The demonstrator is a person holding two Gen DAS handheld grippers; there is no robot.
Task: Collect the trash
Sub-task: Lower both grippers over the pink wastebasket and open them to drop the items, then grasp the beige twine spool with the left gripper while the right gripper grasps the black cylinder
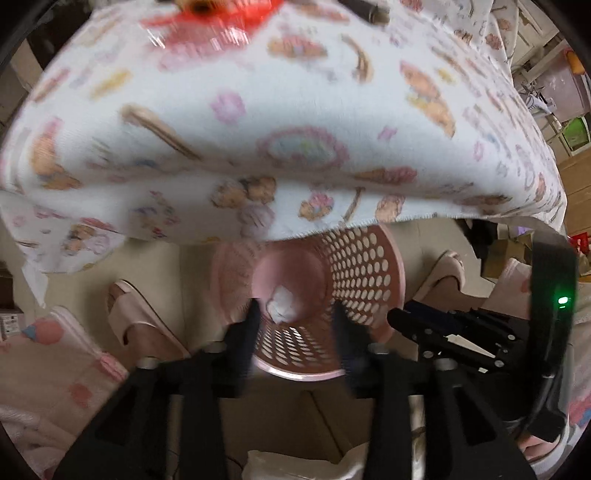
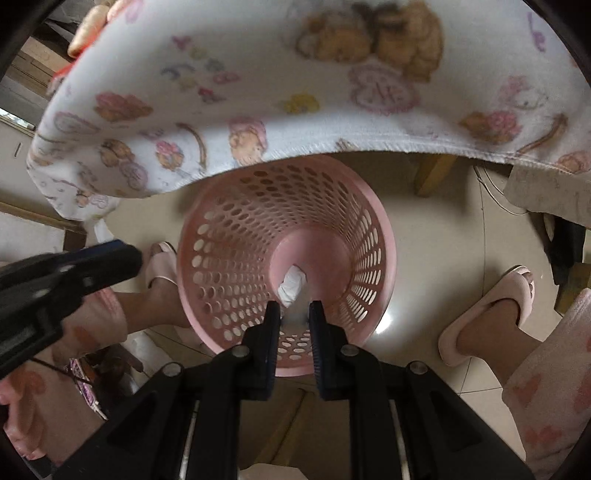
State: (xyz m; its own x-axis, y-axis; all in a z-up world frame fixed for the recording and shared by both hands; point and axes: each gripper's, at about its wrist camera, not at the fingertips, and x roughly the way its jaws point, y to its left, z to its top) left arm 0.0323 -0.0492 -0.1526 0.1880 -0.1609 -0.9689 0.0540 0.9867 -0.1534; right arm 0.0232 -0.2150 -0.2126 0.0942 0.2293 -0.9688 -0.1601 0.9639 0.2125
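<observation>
trash so far: one crumpled white paper (image 2: pixel 291 286) on the floor of the pink basket (image 2: pixel 373 218), at 12 o'clock just beyond your right gripper (image 2: pixel 294 314), whose fingers stand narrowly apart holding nothing. your left gripper (image 1: pixel 295 314) hovers over the same basket, spread wide and empty. what looks like the remaining trash, a red wrapper (image 1: pixel 218 18), lies on the tablecloth (image 1: pixel 295 103) at 11 o'clock, so reach up and forward, probably with the left.
</observation>
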